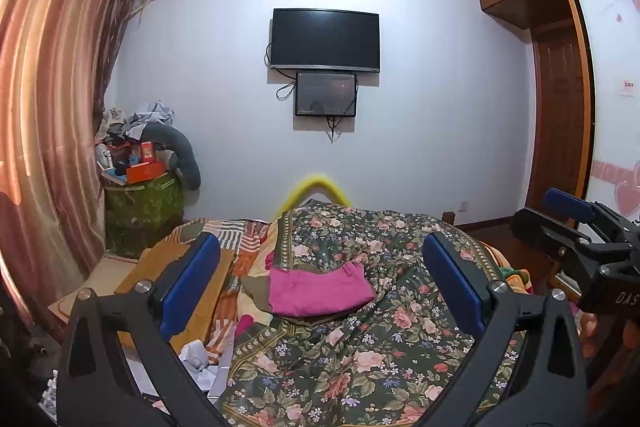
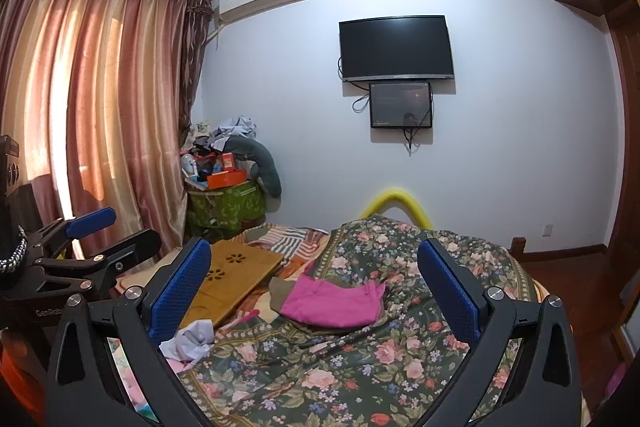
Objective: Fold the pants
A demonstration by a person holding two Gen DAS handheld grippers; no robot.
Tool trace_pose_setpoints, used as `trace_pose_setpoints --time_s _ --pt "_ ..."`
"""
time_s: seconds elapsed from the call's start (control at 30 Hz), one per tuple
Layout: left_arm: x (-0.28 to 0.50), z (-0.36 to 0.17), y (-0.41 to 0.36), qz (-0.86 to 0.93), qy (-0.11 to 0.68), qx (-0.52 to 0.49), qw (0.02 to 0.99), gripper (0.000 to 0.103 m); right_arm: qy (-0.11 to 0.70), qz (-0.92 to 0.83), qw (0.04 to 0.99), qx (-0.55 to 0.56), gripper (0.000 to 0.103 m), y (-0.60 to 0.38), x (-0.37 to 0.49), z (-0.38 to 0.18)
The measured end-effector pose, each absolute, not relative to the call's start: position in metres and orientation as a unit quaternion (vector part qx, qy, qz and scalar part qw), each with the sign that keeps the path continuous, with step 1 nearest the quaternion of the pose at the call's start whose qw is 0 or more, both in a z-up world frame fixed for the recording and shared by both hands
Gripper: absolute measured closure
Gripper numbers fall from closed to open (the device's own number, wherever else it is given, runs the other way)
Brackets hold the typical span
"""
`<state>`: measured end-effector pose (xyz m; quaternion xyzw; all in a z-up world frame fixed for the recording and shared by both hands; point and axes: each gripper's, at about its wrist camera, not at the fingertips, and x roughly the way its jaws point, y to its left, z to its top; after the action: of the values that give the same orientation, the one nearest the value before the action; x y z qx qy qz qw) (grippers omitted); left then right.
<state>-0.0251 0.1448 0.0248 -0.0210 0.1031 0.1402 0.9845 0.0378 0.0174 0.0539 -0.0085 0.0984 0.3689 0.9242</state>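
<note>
One pair of pink pants lies folded into a compact rectangle on the floral quilt, near the middle of the bed. Its long axis runs left to right across the bed; which end is the waistband cannot be told. It rests partly on an olive-brown cloth.

Two grippers are present, both held level above the near end of the bed and aimed toward the far wall. The left gripper has its blue pads spread wide, holding nothing. The right gripper is likewise spread and clear of the fabric; the pants appear between its fingers but well beyond them.

Left of the pants: one wooden lap tray and one crumpled white paper. On the wall: one television, with one smaller screen below.
</note>
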Motion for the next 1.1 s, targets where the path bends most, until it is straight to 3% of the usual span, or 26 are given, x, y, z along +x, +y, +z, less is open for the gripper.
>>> trace_pose_setpoints --time_s 1.1 --pt "-0.022 0.027 0.131 0.132 0.103 -0.021 0.986 0.0 0.103 0.365 0.925 -0.008 0.0 0.016 0.035 0.057"
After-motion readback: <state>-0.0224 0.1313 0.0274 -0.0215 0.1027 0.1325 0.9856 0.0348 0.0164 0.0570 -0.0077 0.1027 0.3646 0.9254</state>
